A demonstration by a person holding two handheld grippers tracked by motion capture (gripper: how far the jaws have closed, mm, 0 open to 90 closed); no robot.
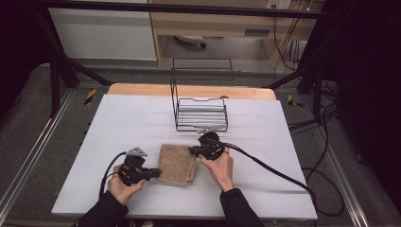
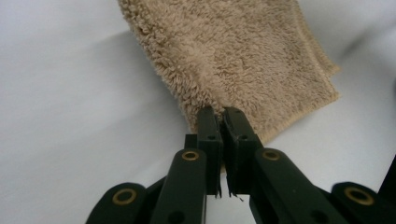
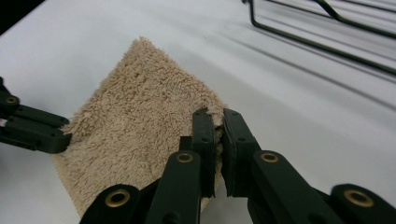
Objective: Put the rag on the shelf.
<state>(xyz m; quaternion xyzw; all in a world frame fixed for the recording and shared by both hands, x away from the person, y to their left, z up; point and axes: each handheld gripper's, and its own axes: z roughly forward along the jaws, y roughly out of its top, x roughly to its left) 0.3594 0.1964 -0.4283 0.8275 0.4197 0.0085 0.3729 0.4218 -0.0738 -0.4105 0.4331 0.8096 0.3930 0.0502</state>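
On the near middle of the white table [image 1: 118,123]: one folded tan terry-cloth towel [image 1: 176,163], roughly rectangular, lying flat between the two hand-held grippers.

Edges and room: the towel's hemmed, layered edges show at its right side in the high view. Bare white surface lies open to its left, right and front. Beyond it, near its far right corner, stands a black wire rack [image 1: 201,113]. The table's front edge is a short way behind the hands.

Orientation: long axis runs roughly from the near side toward the rack, slightly slanted. In the left gripper view the towel [image 2: 233,51] stretches away from the jaws, hemmed corner to the right.

Left gripper [image 1: 152,174]: at the towel's near left corner, jaws clenched on the terry edge, with pile pinched between the tips in its own view [image 2: 220,112].

Right gripper [image 1: 193,151]: at the towel's far right corner, jaws likewise clenched on the cloth, a tuft caught between the tips [image 3: 218,114]. In that view the towel [image 3: 135,126] spreads leftward to the left gripper [image 3: 60,137] at its opposite corner.

Both grippers thus hold diagonally opposite corners, the towel spanning the gap between them.
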